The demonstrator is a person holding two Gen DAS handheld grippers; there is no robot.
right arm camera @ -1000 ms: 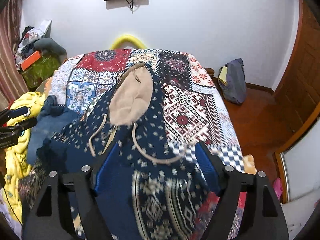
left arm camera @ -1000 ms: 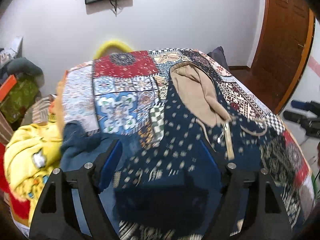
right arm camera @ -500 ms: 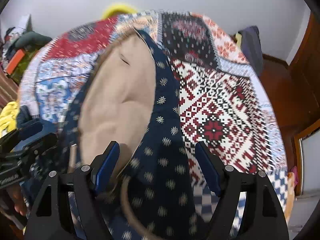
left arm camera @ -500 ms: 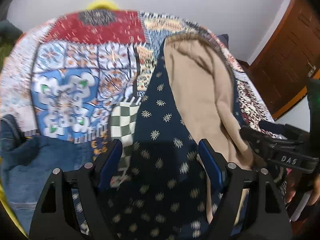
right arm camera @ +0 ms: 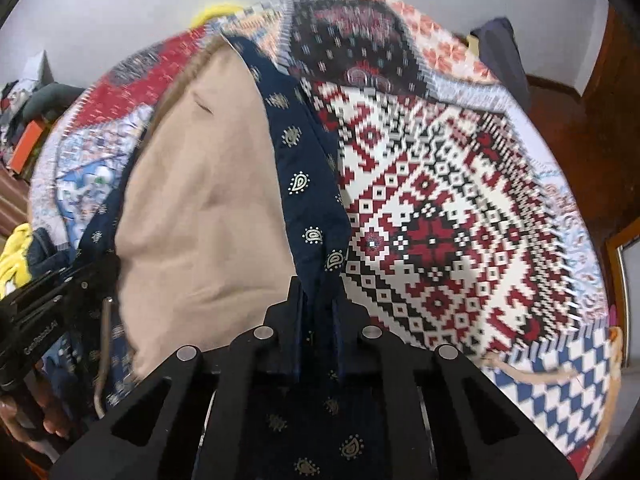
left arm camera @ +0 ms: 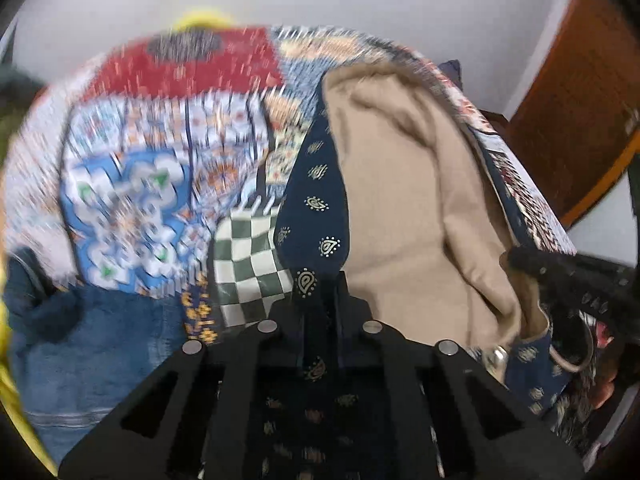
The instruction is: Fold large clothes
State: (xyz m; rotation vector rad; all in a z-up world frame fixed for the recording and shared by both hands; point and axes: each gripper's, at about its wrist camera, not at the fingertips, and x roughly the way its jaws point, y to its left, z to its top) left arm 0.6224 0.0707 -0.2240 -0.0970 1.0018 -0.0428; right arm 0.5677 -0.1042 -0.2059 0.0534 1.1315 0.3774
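Observation:
A navy patterned hoodie [left arm camera: 316,208] with a tan-lined hood [left arm camera: 404,200] lies on a patchwork bedspread [left arm camera: 160,160]. My left gripper [left arm camera: 322,292] is shut on the hood's navy left edge. My right gripper [right arm camera: 318,300] is shut on the hood's navy right edge [right arm camera: 304,184]; the tan lining [right arm camera: 208,216] spreads to its left. Each gripper shows at the side of the other's view: the right one in the left wrist view [left arm camera: 560,276], the left one in the right wrist view [right arm camera: 44,312].
Blue jeans [left arm camera: 92,340] and yellow cloth [right arm camera: 16,256] lie at the bed's left side. A dark bag [right arm camera: 500,56] sits on the floor by a wooden door [left arm camera: 576,92] at the right. A white wall stands behind the bed.
Both grippers went from open above the hoodie to shut on the hood's two edges. The hood fabric now runs between the jaws of each.

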